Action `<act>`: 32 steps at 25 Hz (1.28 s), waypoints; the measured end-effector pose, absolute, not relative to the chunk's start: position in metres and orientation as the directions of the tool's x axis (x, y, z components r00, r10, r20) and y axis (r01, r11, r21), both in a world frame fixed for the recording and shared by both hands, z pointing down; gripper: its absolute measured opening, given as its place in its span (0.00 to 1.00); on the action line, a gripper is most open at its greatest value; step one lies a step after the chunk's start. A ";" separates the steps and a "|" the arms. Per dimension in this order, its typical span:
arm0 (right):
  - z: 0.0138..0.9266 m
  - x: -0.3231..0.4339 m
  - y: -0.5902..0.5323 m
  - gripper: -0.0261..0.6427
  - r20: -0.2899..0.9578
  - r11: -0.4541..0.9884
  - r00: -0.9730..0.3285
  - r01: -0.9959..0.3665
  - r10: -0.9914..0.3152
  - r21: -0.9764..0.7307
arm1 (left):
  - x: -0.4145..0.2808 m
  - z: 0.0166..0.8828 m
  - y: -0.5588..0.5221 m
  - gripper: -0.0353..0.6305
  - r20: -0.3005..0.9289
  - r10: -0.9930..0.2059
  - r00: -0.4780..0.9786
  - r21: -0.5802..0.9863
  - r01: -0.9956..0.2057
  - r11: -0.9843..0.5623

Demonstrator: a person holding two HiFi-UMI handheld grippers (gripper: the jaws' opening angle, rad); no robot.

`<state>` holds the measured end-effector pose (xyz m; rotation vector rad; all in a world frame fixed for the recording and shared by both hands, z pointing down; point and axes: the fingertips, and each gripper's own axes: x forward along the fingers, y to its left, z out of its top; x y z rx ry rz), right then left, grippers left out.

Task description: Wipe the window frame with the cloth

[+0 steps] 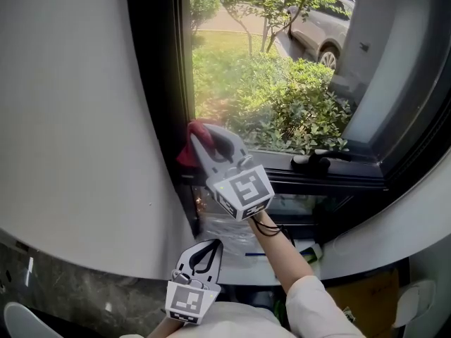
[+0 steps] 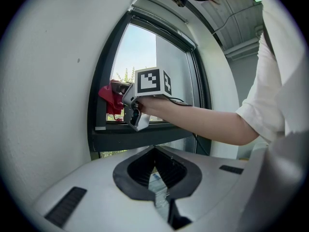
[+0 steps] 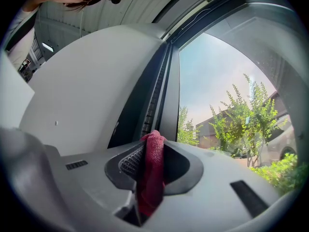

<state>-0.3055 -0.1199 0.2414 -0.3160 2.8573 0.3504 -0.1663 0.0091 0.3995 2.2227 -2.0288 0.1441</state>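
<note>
Right gripper view: right gripper (image 3: 153,146) fingers clench the cloth (image 3: 148,178), likely soft and light, mid-fold; window frame (image 3: 169,91) at 12 o'clock. Left gripper (image 2: 154,149) fingers closed, empty.

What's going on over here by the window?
A person is holding a gripper tool in each hand. The right gripper has a red cloth pinched in its fingers and holds it up at the dark window frame, near its left upright. The left gripper hangs lower, shut and empty.
</note>
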 end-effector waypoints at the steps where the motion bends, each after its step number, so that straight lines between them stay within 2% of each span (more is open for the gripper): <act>1: 0.243 -0.306 -0.120 0.16 -0.262 0.948 -0.948 -0.240 -0.183 0.209 | -0.166 0.400 0.009 0.06 0.157 -0.983 0.093 0.030 -0.996 -0.089; 32: 0.271 -0.305 -0.120 0.16 -0.201 0.950 -0.958 -0.245 -0.206 0.195 | -0.167 0.402 0.009 0.06 0.147 -0.985 0.096 0.042 -0.995 -0.090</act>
